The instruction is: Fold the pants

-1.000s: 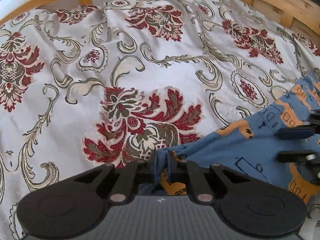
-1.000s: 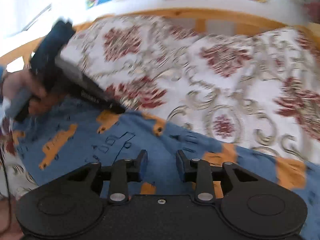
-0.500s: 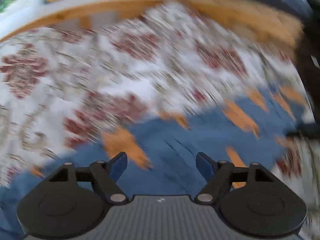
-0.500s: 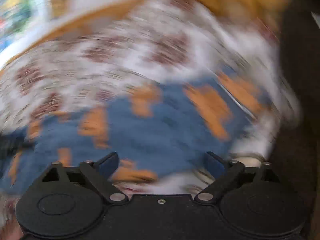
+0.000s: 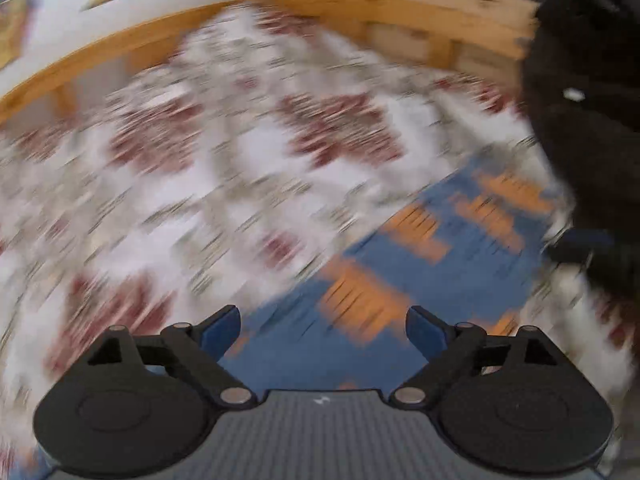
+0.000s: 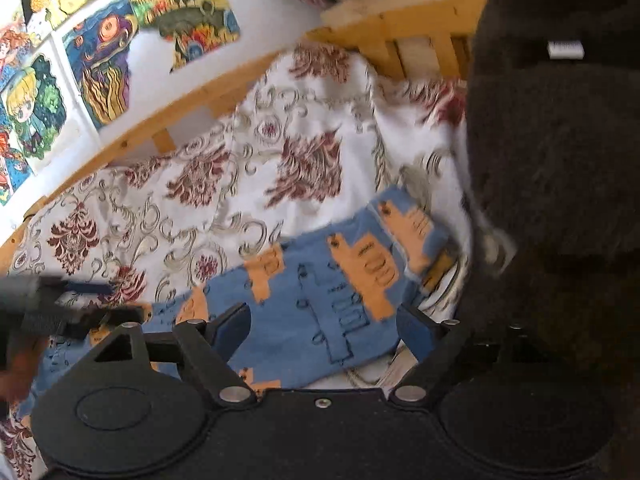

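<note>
Lying loose in the lower middle of the right wrist view, the pants (image 6: 320, 292) rest on the flowered bedspread (image 6: 224, 184) as a blue and orange strip, its far end beside a dark fuzzy shape (image 6: 560, 160) at the right edge. Both the right gripper (image 6: 324, 330) and the left gripper (image 5: 323, 332) hang just above the cloth with jaws spread wide, holding nothing. Since the left view is badly smeared, a hurried pinch could catch the bedspread along with the pants, or grab only one layer and skew the fold.

Left gripper (image 5: 323, 330) fingers now apart, off pants (image 5: 400, 280)
</note>
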`<state>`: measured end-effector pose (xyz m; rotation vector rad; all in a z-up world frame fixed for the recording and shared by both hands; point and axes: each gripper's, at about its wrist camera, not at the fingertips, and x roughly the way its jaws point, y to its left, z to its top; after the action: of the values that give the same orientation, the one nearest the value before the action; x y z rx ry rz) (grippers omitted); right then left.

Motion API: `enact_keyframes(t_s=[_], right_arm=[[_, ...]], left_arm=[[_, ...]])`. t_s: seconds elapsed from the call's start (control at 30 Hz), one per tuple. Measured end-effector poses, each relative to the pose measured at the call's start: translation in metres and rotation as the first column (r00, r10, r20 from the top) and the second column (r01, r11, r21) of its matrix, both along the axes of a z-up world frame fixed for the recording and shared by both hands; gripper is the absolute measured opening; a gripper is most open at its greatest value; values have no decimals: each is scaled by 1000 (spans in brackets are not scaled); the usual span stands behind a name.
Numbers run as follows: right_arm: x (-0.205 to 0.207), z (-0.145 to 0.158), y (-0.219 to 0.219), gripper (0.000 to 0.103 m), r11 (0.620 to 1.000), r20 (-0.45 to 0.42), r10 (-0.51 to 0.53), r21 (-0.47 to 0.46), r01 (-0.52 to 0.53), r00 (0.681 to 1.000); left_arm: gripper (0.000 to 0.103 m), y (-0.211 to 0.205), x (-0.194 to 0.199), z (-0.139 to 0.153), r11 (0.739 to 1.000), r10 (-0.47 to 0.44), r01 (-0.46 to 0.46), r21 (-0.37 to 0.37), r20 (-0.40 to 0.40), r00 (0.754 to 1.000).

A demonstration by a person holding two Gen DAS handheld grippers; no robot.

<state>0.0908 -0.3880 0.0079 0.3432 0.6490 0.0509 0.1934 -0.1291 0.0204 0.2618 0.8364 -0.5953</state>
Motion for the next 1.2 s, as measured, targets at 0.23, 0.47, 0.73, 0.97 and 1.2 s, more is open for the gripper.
enact_keyframes(t_s=[0.23,0.47,0.73,0.97,1.2], right_arm=[[11,-11,-25,73,994,57,-100,58,97,993],[21,-21,-23,56,985,2,-165,-42,165,986],[20,-24,-29,61,976,-7,-214,35,215,977],[22,-26,-36,55,955,30,-281,108,277,959],[17,-23,-29,34,953,-11,-303,17,303,953]], left_arm=[[100,-136,69,20,984,-168,150,-100,-203,965],[103,-207,112,-15,992,-35,-25,-127,-448,893],[103,-216,120,-51,980,98,-179,-83,-581,808],[103,-211,121,-56,979,119,-191,-70,-564,817],[103,-202,130,-46,983,123,-180,-46,-566,815]])
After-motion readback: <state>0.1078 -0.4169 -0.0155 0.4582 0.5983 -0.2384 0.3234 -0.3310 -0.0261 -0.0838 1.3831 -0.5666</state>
